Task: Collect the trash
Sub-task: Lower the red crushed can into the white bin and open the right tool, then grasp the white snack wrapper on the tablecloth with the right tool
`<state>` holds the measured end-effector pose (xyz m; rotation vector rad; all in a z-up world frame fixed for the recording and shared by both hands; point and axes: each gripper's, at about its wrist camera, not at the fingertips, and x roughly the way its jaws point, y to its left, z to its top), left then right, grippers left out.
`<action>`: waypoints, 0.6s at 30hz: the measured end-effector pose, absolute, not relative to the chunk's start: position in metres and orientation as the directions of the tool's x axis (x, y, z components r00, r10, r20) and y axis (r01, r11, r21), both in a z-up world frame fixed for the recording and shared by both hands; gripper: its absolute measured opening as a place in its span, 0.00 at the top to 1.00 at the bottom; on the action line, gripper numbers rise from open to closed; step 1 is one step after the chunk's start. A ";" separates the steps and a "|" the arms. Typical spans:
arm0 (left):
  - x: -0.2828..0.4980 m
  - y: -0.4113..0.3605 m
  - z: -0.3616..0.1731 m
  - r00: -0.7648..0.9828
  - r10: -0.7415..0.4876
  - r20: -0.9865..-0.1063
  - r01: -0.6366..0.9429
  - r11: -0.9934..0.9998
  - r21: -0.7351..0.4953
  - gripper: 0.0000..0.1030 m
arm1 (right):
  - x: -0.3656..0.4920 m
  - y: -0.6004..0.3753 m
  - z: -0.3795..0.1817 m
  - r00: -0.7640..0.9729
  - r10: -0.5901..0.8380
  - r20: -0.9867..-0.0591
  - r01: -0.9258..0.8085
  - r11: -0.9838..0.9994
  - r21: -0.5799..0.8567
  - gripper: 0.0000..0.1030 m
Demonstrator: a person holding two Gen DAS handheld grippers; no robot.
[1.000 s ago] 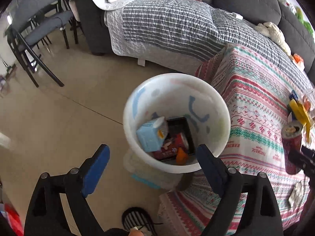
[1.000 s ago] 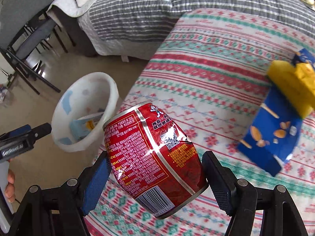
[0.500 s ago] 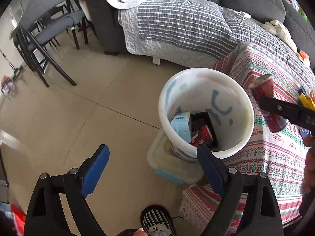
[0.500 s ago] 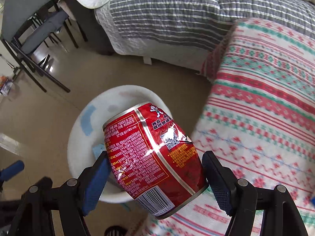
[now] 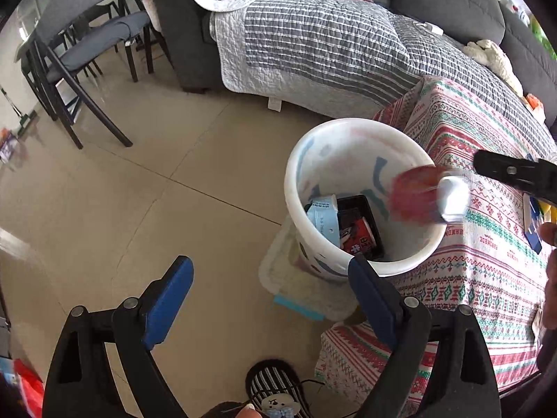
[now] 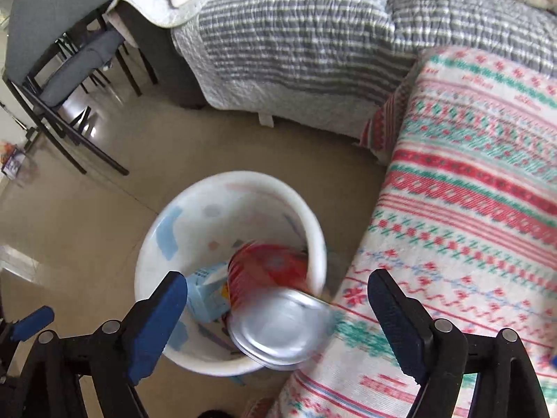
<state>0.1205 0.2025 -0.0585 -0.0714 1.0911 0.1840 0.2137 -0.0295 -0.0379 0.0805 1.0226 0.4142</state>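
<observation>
A red can (image 6: pixel 275 299), blurred, is seen dropping into the white bin (image 6: pixel 174 313) at lower centre, freed as the right claw (image 6: pixel 278 317) has just been opened wide. The left claw (image 5: pixel 269 299) is held open, empty. Wrappers (image 5: pixel 532 223) are left on the bench (image 5: pixel 487 250).

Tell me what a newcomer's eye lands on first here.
A blurred red can is dropping past the rim of the white bin, just let go as the right gripper has been opening. Beside the bin, the red-and-green patterned tablecloth fills the right side.
</observation>
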 end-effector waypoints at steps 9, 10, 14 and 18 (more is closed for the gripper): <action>0.115 0.175 -0.050 0.457 0.051 -0.888 -0.126 0.992 -0.007 0.10 | 0.178 -0.087 -0.010 0.523 0.309 -0.794 -0.285 0.942 0.179 0.12; 0.114 0.170 -0.048 0.459 0.047 -0.887 -0.117 0.993 -0.008 0.10 | 0.174 -0.094 -0.009 0.529 0.299 -0.794 -0.281 0.945 0.168 0.12; 0.110 0.149 -0.043 0.467 0.022 -0.884 -0.067 0.998 -0.010 0.08 | 0.155 -0.124 -0.005 0.550 0.250 -0.797 -0.262 0.958 0.119 0.10; 0.108 0.128 -0.040 0.474 0.002 -0.881 -0.023 1.000 -0.009 0.00 | 0.138 -0.154 -0.007 0.546 0.215 -0.810 -0.233 0.967 0.099 0.08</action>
